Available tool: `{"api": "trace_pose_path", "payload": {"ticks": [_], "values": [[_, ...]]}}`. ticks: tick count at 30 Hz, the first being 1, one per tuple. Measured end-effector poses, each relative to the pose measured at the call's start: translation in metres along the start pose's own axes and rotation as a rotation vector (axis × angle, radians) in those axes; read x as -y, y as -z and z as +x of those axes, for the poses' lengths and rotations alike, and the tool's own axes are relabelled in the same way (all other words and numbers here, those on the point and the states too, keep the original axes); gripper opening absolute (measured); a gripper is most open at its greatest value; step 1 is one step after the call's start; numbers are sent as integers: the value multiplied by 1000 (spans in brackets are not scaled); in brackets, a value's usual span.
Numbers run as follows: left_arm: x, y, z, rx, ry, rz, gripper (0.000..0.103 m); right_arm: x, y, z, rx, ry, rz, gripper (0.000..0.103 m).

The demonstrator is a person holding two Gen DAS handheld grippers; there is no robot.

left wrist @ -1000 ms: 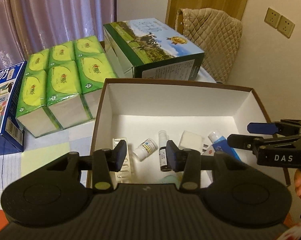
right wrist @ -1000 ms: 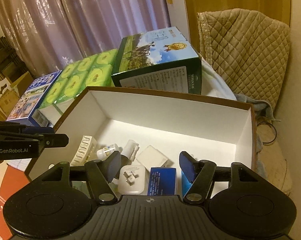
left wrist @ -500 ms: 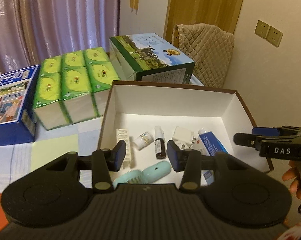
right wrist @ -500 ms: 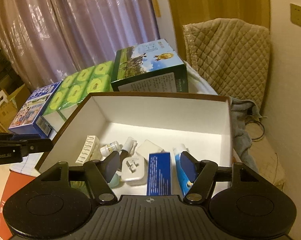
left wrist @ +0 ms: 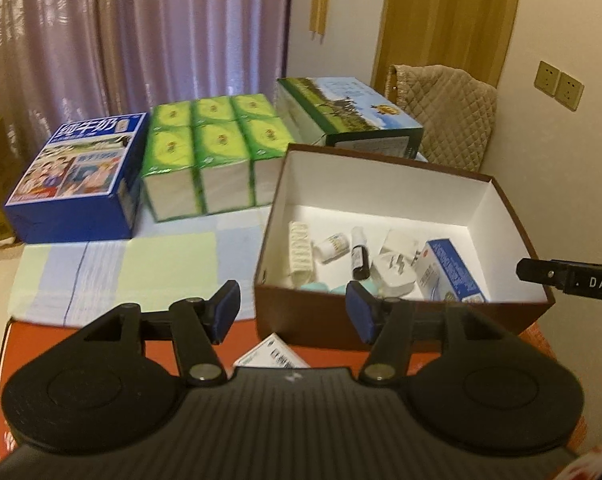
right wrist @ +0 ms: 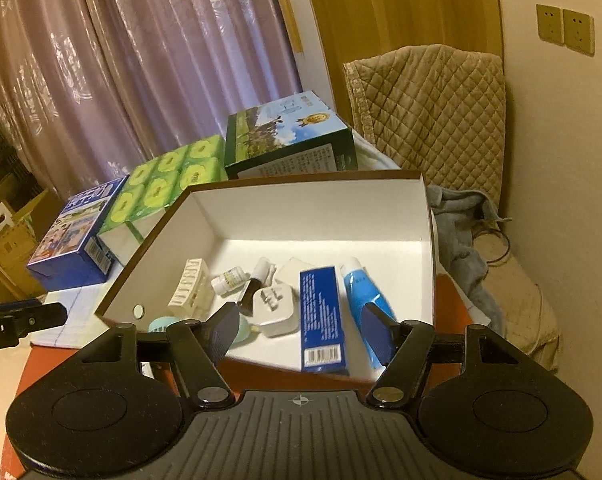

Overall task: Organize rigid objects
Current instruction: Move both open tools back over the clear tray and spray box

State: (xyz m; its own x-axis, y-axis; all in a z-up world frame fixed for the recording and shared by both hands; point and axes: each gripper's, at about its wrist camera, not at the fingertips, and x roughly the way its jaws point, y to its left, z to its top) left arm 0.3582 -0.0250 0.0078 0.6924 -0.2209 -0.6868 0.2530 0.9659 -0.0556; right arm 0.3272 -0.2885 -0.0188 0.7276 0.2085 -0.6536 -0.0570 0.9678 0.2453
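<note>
Currently, operator, both your claws hang short of the brown box (left wrist: pixel 401 320), empty. Judged step: between placements, with the next item due for pick-up.

Claws:
- Left claw (left wrist: pixel 293 312): jaws opening, nothing between them; it points over the box's near wall.
- Right claw (right wrist: pixel 299 330): jaws moderately apart, holding nothing; the box floor shows in the gap.

Container, brown box with white lining, on the bench (left wrist: pixel 113 264). Contents, all lying loose on its floor:
- cream ribbed piece (right wrist: pixel 189 288), at the left wall;
- small white bottle (right wrist: pixel 229 280), just beside it;
- dark vial (left wrist: pixel 359 254), white cap toward the far wall;
- white plug adapter (right wrist: pixel 275 310), prongs up;
- white flat block (right wrist: pixel 295 274), behind the adapter;
- blue carton (right wrist: pixel 321 316), lying lengthwise;
- blue tube (right wrist: pixel 365 292), right of the carton, cap toward the far wall;
- mint-green item (right wrist: pixel 161 325), near corner, mostly hidden.

Outstanding: one white packet (left wrist: pixel 271 356) on the red mat outside the box, just before its near wall and under your left claw. Your next move likely calls for lowering the left claw onto it and closing across its narrow side; its full shape is hidden.
</note>
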Motion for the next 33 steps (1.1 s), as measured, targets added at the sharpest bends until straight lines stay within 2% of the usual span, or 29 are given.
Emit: {"api": "trace_pose_path", "payload": {"ticks": [6,9,17,26,33], "values": [[-12,26,-12,-42,-7,-32,55,-25,19,-12,7,13,-101,64],[-19,41,-14,-80,0,-58,55,-38,31,-12,-29,-21,-128,64],[-31,83,-17,-157,-41,-97,55,-71,69,-2,-141,-108,-202,64],[-40,122,-11,-245,-62,-133,55,-91,99,16,-243,-152,-252,64],[-46,136,-5,-281,-90,-150,54,-102,111,29,-282,-176,-293,64]]}}
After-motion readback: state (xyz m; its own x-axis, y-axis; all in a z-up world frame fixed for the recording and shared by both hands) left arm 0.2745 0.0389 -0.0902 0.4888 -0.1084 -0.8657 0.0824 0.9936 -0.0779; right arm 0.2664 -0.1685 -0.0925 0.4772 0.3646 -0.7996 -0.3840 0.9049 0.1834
